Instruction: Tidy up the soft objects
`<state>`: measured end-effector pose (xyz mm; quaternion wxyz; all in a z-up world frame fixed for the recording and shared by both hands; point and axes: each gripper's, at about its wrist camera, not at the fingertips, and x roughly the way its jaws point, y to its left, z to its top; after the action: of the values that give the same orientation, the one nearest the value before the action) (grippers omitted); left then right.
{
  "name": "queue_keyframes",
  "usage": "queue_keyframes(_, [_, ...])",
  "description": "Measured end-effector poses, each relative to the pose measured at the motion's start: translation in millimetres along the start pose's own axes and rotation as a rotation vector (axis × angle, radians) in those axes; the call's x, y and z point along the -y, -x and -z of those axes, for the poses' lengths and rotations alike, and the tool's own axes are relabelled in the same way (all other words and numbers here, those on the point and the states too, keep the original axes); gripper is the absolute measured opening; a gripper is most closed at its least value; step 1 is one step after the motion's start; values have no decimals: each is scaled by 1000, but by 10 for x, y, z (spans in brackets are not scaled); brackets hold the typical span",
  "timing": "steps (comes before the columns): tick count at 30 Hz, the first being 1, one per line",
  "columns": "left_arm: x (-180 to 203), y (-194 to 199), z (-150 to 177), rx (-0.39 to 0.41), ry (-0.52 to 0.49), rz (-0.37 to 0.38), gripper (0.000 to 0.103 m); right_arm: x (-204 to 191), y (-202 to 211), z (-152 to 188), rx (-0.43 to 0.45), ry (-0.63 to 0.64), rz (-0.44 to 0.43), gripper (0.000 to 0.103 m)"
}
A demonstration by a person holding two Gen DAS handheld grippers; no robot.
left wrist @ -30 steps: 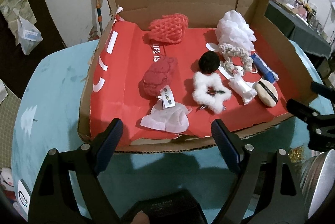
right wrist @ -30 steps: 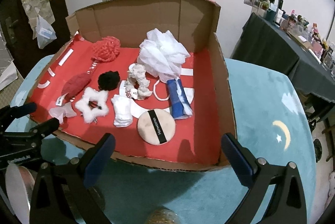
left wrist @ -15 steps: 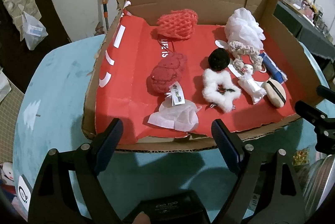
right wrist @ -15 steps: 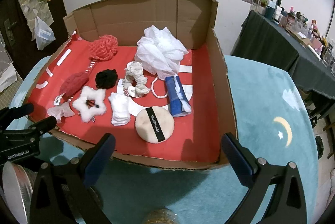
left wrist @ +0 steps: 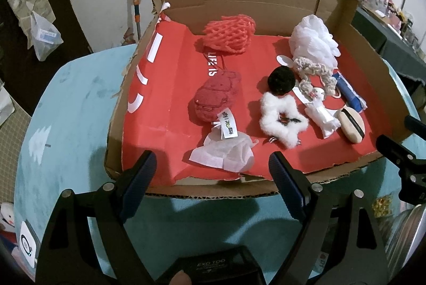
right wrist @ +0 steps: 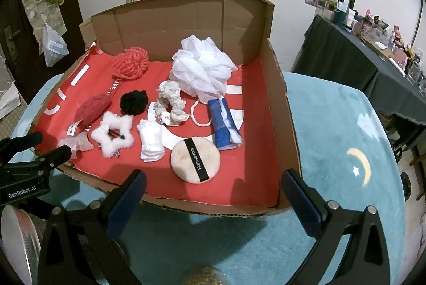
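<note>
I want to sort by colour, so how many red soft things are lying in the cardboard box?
2. The red mesh pouf sits near the back wall; the red plush toy, tag attached, lies nearer the front, left of the black pom-pom. Nothing appears hidden.

Each claw (left wrist: 213, 168) is matte black with dark blue pads (left wrist: 286, 181). Silver screws stud its arms. White "GenRobot.AI" lettering marks the left claw (right wrist: 37, 149).

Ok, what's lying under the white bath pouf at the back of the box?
The white bath pouf partly covers the cream crocheted scrunchie and blue rolled cloth. Anything further beneath it is hidden.
</note>
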<state>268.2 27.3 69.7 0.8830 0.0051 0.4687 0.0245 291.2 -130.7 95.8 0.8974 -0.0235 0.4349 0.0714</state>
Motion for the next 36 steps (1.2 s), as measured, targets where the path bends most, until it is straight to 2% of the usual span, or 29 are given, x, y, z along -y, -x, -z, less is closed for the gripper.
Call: queue_keyframes(36, [5, -11, -7, -2, 2, 10, 86, 12, 23, 33, 31, -9, -4, 103])
